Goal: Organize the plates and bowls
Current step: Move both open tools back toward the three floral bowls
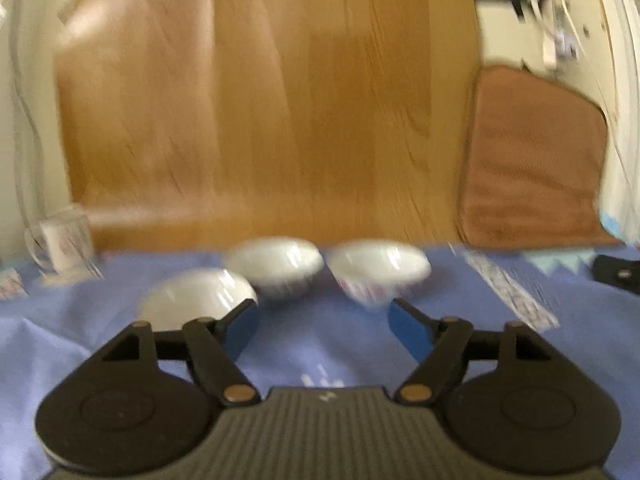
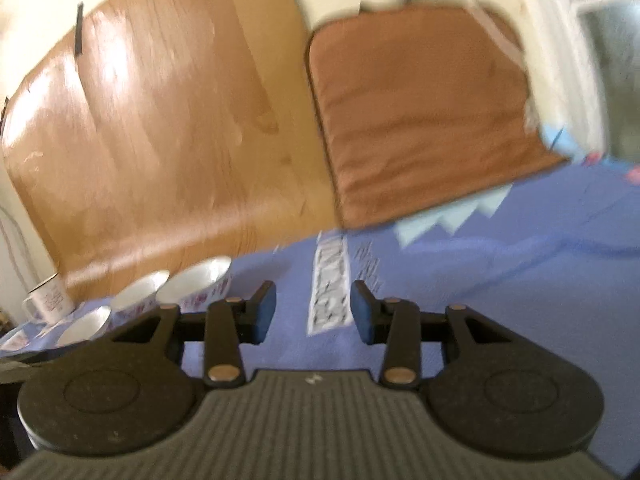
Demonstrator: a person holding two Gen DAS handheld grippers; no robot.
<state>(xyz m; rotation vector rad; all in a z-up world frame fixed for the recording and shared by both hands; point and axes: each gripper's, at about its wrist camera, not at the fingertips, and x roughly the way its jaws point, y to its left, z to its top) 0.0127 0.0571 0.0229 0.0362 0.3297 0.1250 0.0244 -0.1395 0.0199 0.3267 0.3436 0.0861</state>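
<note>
Bowls are the business of this moment: three white ones sit on the blue cloth (image 1: 100,344), and the step in hand looks like the reach for one of them, with nothing yet gripped. The left gripper (image 1: 322,318) has its jaws spread wide and empty; the near bowl (image 1: 196,294) lies just ahead of its left finger, the middle bowl (image 1: 276,266) and the right bowl (image 1: 378,268) a little beyond, side by side near the wooden board (image 1: 260,100). The next move probably calls for easing forward until one rim sits between the fingers, then closing gently, since the bowls look smooth and could slip or tip. The right gripper (image 2: 314,312) hangs partly open over bare cloth, holding nothing, with the bowls well off to its left beside a mug (image 2: 50,296). Both views are blurred.
</note>
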